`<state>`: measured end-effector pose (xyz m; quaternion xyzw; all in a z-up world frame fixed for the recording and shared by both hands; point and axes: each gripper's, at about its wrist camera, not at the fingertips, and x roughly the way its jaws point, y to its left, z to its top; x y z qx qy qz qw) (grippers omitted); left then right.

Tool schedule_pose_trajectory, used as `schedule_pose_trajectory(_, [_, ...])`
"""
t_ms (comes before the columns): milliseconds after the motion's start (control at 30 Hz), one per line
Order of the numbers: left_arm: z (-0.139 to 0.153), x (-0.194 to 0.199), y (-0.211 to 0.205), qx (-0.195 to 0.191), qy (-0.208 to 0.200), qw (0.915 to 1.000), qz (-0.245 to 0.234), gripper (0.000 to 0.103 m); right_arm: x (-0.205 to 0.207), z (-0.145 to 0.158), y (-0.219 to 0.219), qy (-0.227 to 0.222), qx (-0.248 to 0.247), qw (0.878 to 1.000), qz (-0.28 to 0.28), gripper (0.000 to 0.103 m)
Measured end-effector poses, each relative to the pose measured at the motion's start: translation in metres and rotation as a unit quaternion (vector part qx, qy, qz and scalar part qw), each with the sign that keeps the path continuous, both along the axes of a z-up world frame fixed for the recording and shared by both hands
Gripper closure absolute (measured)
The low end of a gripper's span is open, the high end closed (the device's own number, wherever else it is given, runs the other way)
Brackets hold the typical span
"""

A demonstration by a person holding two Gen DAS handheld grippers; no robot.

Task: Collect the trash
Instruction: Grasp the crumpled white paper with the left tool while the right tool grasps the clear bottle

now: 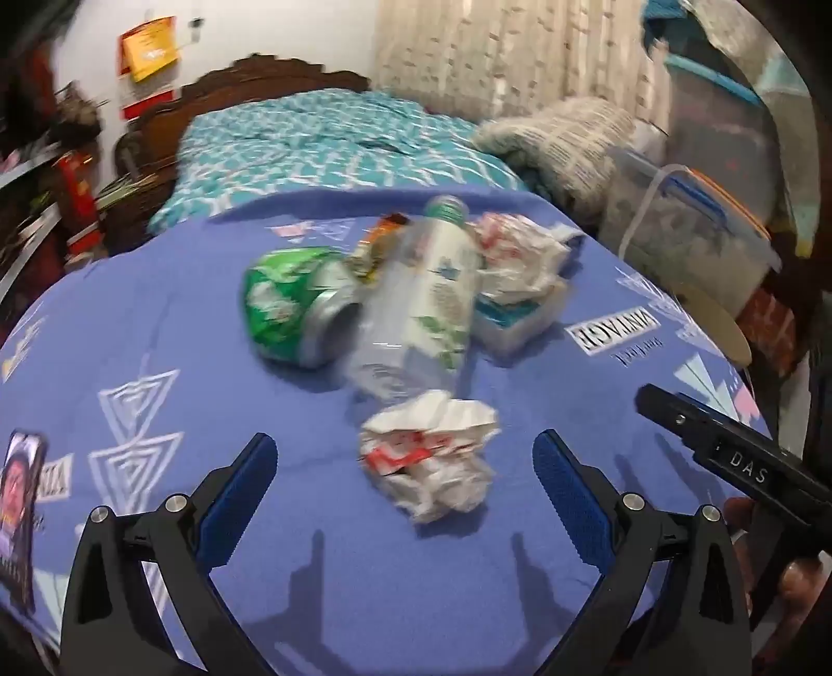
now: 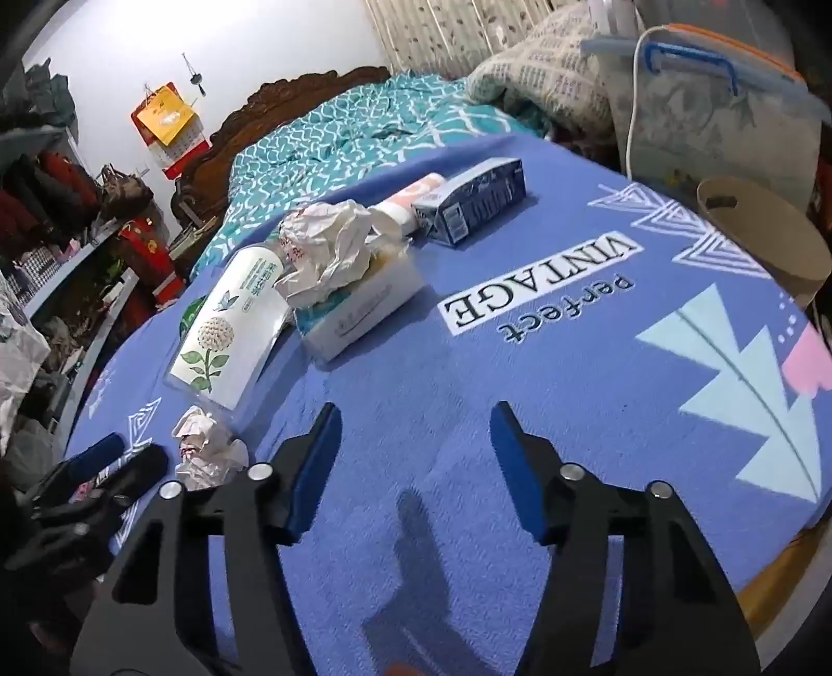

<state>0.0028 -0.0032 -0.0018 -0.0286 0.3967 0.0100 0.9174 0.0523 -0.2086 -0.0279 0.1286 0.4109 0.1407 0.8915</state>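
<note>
Both the left hand-held gripper (image 1: 403,468) and right hand-held gripper (image 2: 416,457) are wide open and empty. The nearest paper ball (image 1: 429,457) lies between the left fingers, ungrasped. Beyond it, the bottle (image 1: 426,307), can (image 1: 291,301) and tissue box (image 2: 359,307) remain on the table (image 1: 156,312). Collection appears barely begun.

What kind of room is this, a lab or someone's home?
Most likely a home bedroom: a bed with a carved wooden headboard and teal patterned bedding, curtains, and clothes on shelves at the side.

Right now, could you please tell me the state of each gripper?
Left gripper: open, holding nothing; a crumpled paper lies between its fingers.
Right gripper: open, holding nothing.
</note>
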Motion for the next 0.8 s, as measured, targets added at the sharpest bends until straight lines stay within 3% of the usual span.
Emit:
schedule_pose_trajectory(200, [-0.007,0.006,-0.001,0.018,0.016,0.9996,0.016,0.009,-0.007,0.000,0.001,0.003,0.007,1.000,0.012,0.044])
schedule_pose_trajectory(333, [-0.007,0.002,0.002,0.026,0.014,0.9990,0.032,0.009,-0.010,-0.007,-0.003,0.021,0.066,0.997,0.027,0.027])
schedule_pose_trajectory(433, [-0.015,0.013,0.007,0.024,-0.001,0.9991,0.036,0.009,-0.007,-0.013,-0.002,0.037,0.069,0.997,0.025,0.027])
schedule_pose_trajectory(567, [-0.022,0.015,0.012,0.005,0.000,0.9993,0.038,0.009,-0.006,-0.007,-0.003,0.021,0.065,0.997,0.018,0.027])
schedule_pose_trajectory(633, [-0.024,0.016,0.012,0.009,0.000,0.9993,0.037,0.009,-0.007,-0.003,-0.004,0.012,0.063,0.998,0.015,0.027])
schedule_pose_trajectory(667, [-0.023,0.014,0.014,0.030,0.014,0.9989,0.034,0.009,-0.007,-0.002,-0.004,0.011,0.061,0.998,0.014,0.027])
schedule_pose_trajectory(733, [-0.024,0.015,0.012,0.027,0.017,0.9990,0.033,0.009,-0.005,-0.002,-0.003,0.014,0.059,0.998,0.017,0.027])
schedule_pose_trajectory(767, [-0.025,0.016,0.012,0.026,0.017,0.9990,0.032,0.010,-0.003,-0.001,-0.001,0.015,0.057,0.998,0.022,0.027])
schedule_pose_trajectory(800, [-0.027,0.017,0.011,0.023,0.015,0.9993,0.025,0.024,-0.001,-0.001,0.001,0.016,0.055,0.998,0.026,0.027])
